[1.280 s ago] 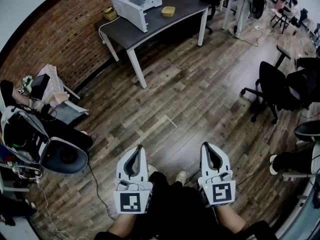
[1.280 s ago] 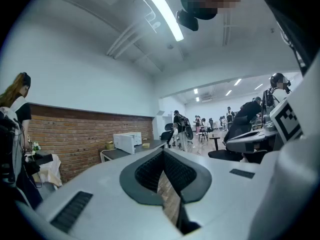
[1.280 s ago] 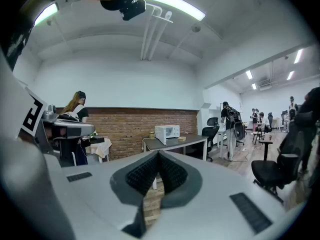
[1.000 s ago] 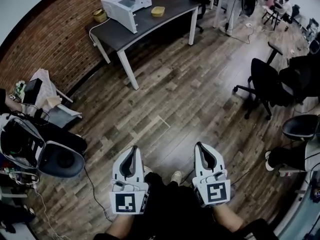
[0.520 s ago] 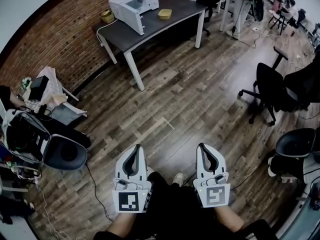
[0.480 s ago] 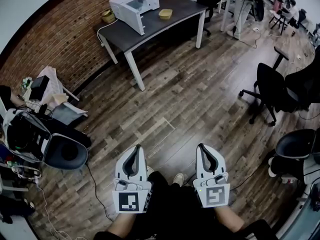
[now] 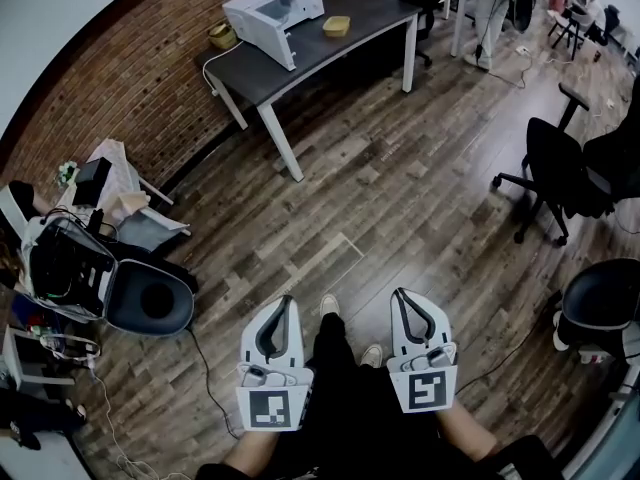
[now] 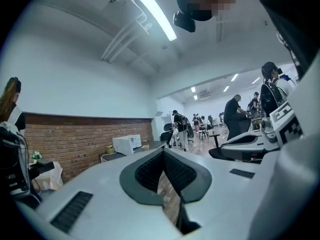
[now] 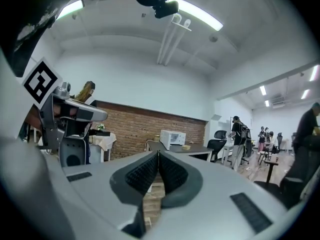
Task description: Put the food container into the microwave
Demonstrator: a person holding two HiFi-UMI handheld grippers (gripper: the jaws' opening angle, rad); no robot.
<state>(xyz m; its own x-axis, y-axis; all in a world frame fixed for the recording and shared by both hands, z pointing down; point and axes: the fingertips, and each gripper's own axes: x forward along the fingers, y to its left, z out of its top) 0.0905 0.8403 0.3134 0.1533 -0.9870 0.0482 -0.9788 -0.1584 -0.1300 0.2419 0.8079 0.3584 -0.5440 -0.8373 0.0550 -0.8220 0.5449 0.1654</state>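
Observation:
A white microwave (image 7: pixel 275 6) stands on a dark table (image 7: pixel 300 53) by the brick wall, far across the room. A yellow food container (image 7: pixel 336 25) lies on that table just right of the microwave. The microwave (image 9: pixel 172 137) and the container (image 9: pixel 187 146) show small in the right gripper view; the microwave (image 8: pixel 126 144) shows in the left gripper view too. My left gripper (image 7: pixel 284 305) and right gripper (image 7: pixel 401 298) are held low in front of the person's legs, far from the table. Both are shut, tips together, holding nothing.
Wooden floor lies between me and the table. Black office chairs (image 7: pixel 565 173) stand at the right. A round dark stool (image 7: pixel 150 308), bags and a cluttered stand (image 7: pixel 60 268) sit at the left. A small basket (image 7: pixel 222 36) stands left of the microwave. People stand far off.
The view has swayed as the person walks; a foot has stepped forward between the grippers. Both grippers stay shut and level.

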